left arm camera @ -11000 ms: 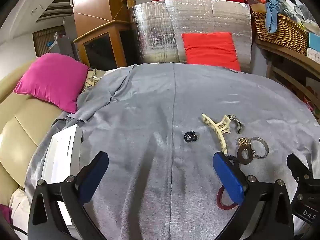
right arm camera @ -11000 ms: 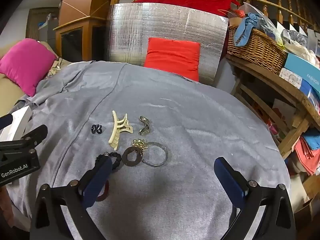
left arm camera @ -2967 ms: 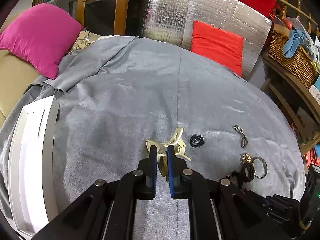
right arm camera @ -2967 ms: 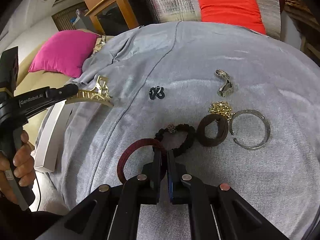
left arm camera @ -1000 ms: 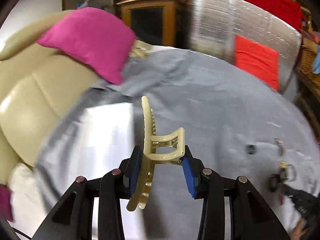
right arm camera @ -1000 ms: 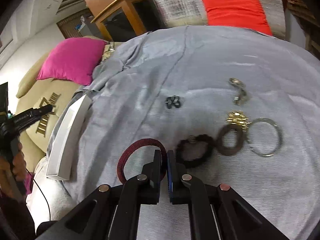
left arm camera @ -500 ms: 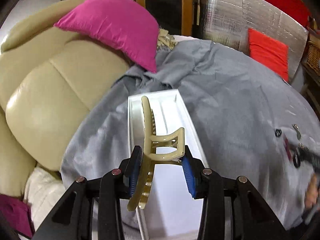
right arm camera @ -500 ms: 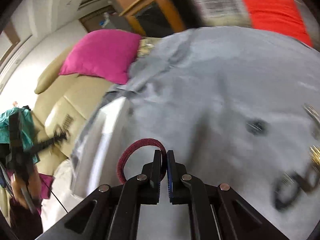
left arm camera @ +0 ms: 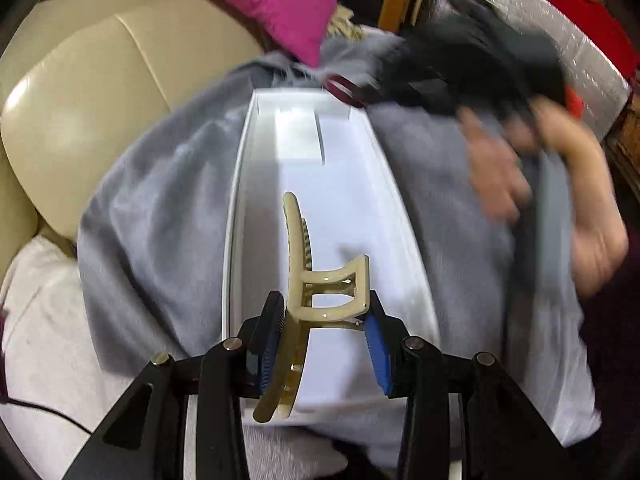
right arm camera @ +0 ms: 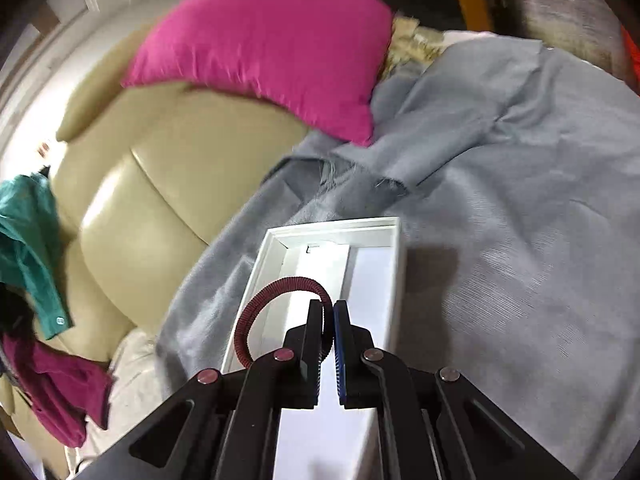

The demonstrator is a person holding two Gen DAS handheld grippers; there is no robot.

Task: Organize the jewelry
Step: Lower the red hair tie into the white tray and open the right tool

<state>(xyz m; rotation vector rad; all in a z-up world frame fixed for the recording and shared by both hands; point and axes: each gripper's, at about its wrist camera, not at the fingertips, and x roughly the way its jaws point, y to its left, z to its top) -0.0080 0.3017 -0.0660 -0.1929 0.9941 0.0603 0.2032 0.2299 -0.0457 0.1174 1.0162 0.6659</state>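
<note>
My left gripper [left arm camera: 324,332] is shut on a cream claw hair clip [left arm camera: 298,280], holding it by its handles above the long white tray [left arm camera: 240,184]. My right gripper [right arm camera: 329,334] is shut on a dark red coiled hair tie [right arm camera: 276,292], whose loop hangs over the far end of the same white tray [right arm camera: 340,226]. In the left wrist view the right gripper [left arm camera: 362,94] appears blurred at the tray's far end, with the dark red hair tie [left arm camera: 342,90] in it and a person's hand [left arm camera: 540,184] on its handle.
The tray rests on a grey cloth [right arm camera: 500,216] at its left edge. A beige leather sofa [right arm camera: 160,184] with a pink cushion [right arm camera: 272,40] lies beyond. Green and magenta garments [right arm camera: 36,264] hang at the left.
My right gripper swept left with the hair tie from the table's middle to over the tray's far end. My left gripper came lower and closer over the tray with the clip.
</note>
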